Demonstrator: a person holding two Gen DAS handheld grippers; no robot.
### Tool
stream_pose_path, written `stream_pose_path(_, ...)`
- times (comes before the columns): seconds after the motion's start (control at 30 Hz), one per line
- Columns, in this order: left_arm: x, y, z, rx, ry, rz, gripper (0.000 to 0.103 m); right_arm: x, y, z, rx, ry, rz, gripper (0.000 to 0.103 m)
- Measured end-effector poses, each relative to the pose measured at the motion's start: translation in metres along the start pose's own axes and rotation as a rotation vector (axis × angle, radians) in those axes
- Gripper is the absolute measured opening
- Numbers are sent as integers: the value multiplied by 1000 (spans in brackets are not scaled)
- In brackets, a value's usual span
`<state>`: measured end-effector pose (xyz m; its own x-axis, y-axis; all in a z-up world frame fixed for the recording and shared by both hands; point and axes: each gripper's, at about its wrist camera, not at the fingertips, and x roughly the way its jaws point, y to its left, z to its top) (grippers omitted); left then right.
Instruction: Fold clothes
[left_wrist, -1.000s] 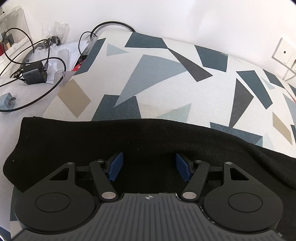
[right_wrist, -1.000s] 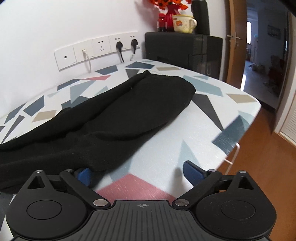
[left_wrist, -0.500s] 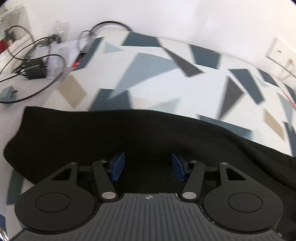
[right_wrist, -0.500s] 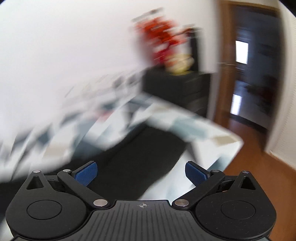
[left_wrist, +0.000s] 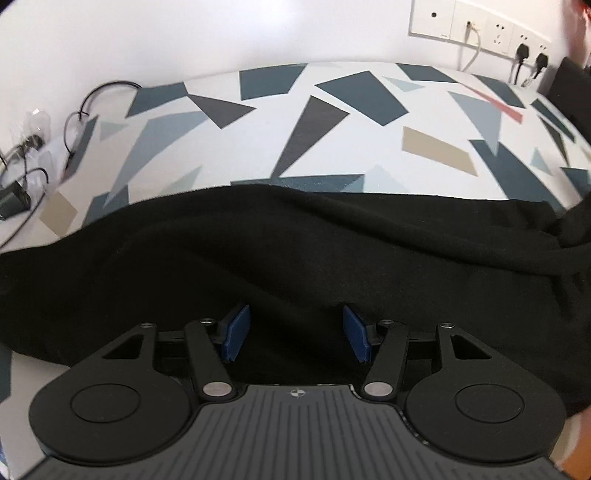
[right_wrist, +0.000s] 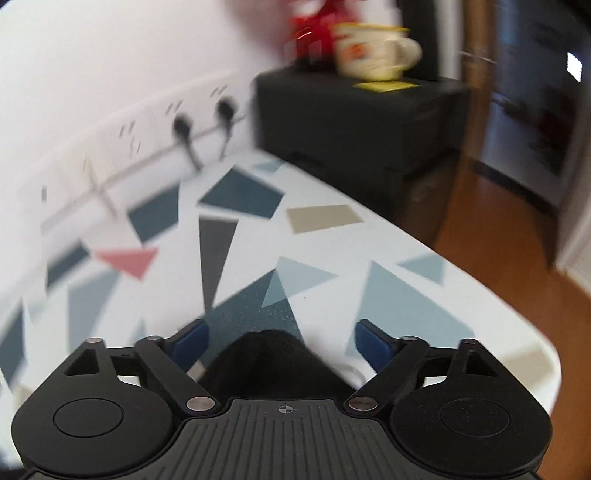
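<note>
- Currently we see a black garment (left_wrist: 295, 251) lying in a long band across the near part of the counter (left_wrist: 332, 122), which has a white cover with grey, blue, tan and pink shapes.
- Left claw (left_wrist: 295, 334): spread partway and opening; blue pads (left_wrist: 236, 332) hang over the dark cloth with a clear gap between them. We can't tell if the tips touch the fabric; nothing is pinched.
- Garment in the left view runs from the left edge of the counter to the right, with a raised fold toward the right end.
- Right claw (right_wrist: 282, 345): spread wide and closing; one rounded end of the garment (right_wrist: 273, 363) sits between the fingers, low and close to the claw body, pads (right_wrist: 188, 343) clear of it on both sides.
- That end lies toward the right end of the counter, with bare patterned cover beyond it up to the far edge.
- Right view is motion-blurred.
- Wall sockets (left_wrist: 498, 29) with plugs and a white cable sit above the far edge of the counter.
- Black cabinet (right_wrist: 354, 114) stands past the counter's far right corner, with a cream mug (right_wrist: 373, 51) and something red on top.
- Cables and a charger (left_wrist: 14, 195) lie off the left end.
- Wood floor (right_wrist: 509, 236) beyond the right edge.
</note>
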<state>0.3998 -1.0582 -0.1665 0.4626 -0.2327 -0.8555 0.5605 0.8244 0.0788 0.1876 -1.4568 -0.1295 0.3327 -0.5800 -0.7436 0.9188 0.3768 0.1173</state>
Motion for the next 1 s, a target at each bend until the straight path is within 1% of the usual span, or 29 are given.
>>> stream_pose_path(0.07, 1, -5, 6, -45, 25, 34, 60, 6, -5, -5, -66, -2, 18, 85)
stream_pose_path(0.1, 0, -11, 8, -46, 37, 33, 60, 7, -9, -9, -93, -3, 24, 87)
stream_pose_path(0.13, -1, -18, 11, -33, 45, 22, 60, 7, -12, -13, -120, 5, 24, 91)
stream_pose_path(0.17, -3, -28, 13, -7, 50, 15, 61, 7, -15, -17, -156, 7, 30, 91)
stream_pose_path(0.2, -4, -37, 14, 22, 51, 17, 63, 8, -15, -23, -206, 1, 45, 94)
stream_pose_path(0.23, -4, -44, 14, 40, 51, 25, 65, 8, -16, -28, -255, -4, 59, 98)
stream_pose_path(0.27, -4, -50, 15, 55, 52, 36, 65, 9, -17, -33, -305, -10, 74, 99)
stream_pose_path(0.37, -4, -59, 21, 50, 54, 57, 65, 19, -11, -39, -413, -2, 119, 99)
stream_pose_path(0.4, -5, -62, 23, 48, 45, 61, 65, 24, -9, -38, -421, -11, 135, 99)
stream_pose_path(0.43, -7, -64, 24, 56, 30, 64, 65, 28, -8, -35, -421, -24, 160, 96)
stream_pose_path(0.5, -9, -70, 26, 84, -2, 72, 65, 36, -5, -27, -419, -36, 227, 93)
stream_pose_path(0.53, -9, -72, 26, 96, -8, 79, 66, 41, -3, -24, -425, -25, 260, 93)
stream_pose_path(0.57, -5, -71, 26, 90, 10, 87, 66, 46, -1, -21, -433, -7, 288, 91)
stream_pose_path(0.6, 0, -69, 26, 76, 37, 96, 70, 52, 1, -20, -444, 30, 307, 80)
stream_pose_path(0.63, 2, -64, 26, 49, 42, 97, 72, 58, 3, -21, -449, 64, 319, 74)
stream_pose_path(0.7, 3, -58, 27, 21, 47, 102, 77, 57, 6, -24, -453, 67, 332, 63)
stream_pose_path(0.73, 4, -57, 27, 13, 47, 108, 77, 55, 8, -26, -458, 68, 332, 49)
stream_pose_path(0.8, 5, -57, 29, -2, 45, 121, 77, 52, 8, -25, -437, 73, 346, 25)
stream_pose_path(0.87, 7, -57, 32, -18, 35, 144, 77, 54, 3, -19, -375, 76, 344, 23)
stream_pose_path(0.93, 11, -55, 36, -32, 11, 160, 77, 60, -9, -7, -298, 17, 280, 23)
stream_pose_path(0.97, 13, -53, 39, -50, 3, 159, 80, 62, -18, 2, -239, -13, 245, 23)
stream_pose_path(1.0, 16, -51, 42, -71, 2, 147, 85, 65, -27, 10, -180, -43, 211, 23)
